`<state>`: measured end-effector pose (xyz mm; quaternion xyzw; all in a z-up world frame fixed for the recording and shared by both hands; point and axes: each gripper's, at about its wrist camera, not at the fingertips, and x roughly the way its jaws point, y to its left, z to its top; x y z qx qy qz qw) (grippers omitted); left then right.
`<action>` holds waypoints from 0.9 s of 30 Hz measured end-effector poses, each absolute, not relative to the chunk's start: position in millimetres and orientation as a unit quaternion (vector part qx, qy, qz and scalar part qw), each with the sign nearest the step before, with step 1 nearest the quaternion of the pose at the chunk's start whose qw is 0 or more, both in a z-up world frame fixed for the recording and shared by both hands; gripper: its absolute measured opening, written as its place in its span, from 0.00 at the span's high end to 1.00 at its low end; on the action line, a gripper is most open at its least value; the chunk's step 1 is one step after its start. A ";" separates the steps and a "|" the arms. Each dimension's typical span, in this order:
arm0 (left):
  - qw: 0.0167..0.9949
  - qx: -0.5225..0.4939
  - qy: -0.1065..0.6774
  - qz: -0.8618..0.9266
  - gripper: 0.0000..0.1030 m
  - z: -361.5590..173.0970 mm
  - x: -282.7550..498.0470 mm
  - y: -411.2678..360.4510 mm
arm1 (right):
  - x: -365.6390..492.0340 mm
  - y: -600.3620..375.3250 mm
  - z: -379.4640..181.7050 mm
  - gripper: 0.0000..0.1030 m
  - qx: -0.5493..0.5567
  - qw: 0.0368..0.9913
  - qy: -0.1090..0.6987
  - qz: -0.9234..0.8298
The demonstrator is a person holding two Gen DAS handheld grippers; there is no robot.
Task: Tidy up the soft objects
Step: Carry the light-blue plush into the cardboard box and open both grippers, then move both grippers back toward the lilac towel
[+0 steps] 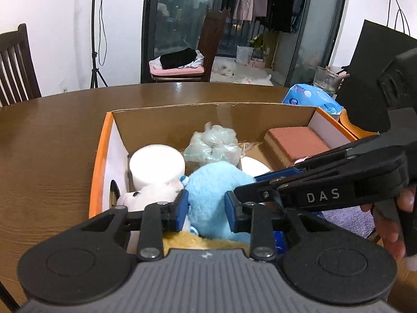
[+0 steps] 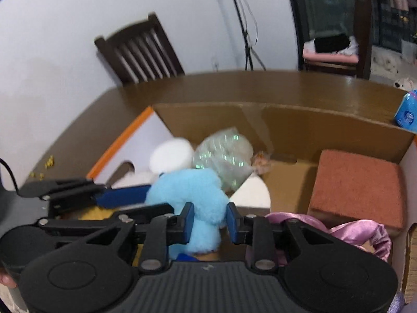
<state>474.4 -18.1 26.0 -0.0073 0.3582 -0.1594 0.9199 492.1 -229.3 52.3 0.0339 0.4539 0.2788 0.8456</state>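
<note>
A light blue plush toy is over the near part of an open cardboard box with orange edges. My left gripper is shut on one side of it. My right gripper comes in from the right and is shut on a lower limb of the same toy. In the box lie a white plush, a white foam cylinder, a crumpled plastic bag, a reddish-brown sponge block, yellow plush and purple fabric.
The box stands on a brown wooden table. Behind its right corner are a blue tissue pack, a glass and a black bag. Dark wooden chairs stand at the table's far side. A hand holds the right gripper.
</note>
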 end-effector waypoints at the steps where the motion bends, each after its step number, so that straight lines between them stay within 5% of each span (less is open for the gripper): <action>1: 0.920 -0.010 0.359 -0.158 0.68 26.9 474.4 -16.7 | 492.1 -229.6 52.1 0.73 0.035 0.844 0.455 0.282; 11: 0.945 -0.002 0.289 -0.155 0.37 84.9 412.1 -12.8 | 432.9 -263.1 120.8 0.60 0.027 0.892 0.363 0.268; 18: 0.965 -0.013 0.215 -0.147 0.27 128.6 324.4 -5.7 | 348.1 -299.1 168.1 0.51 -0.012 0.920 0.298 0.257; 27: 0.970 -0.021 0.199 -0.135 0.19 92.5 220.9 -20.5 | 237.5 -330.8 130.8 0.42 -0.001 0.924 0.282 0.260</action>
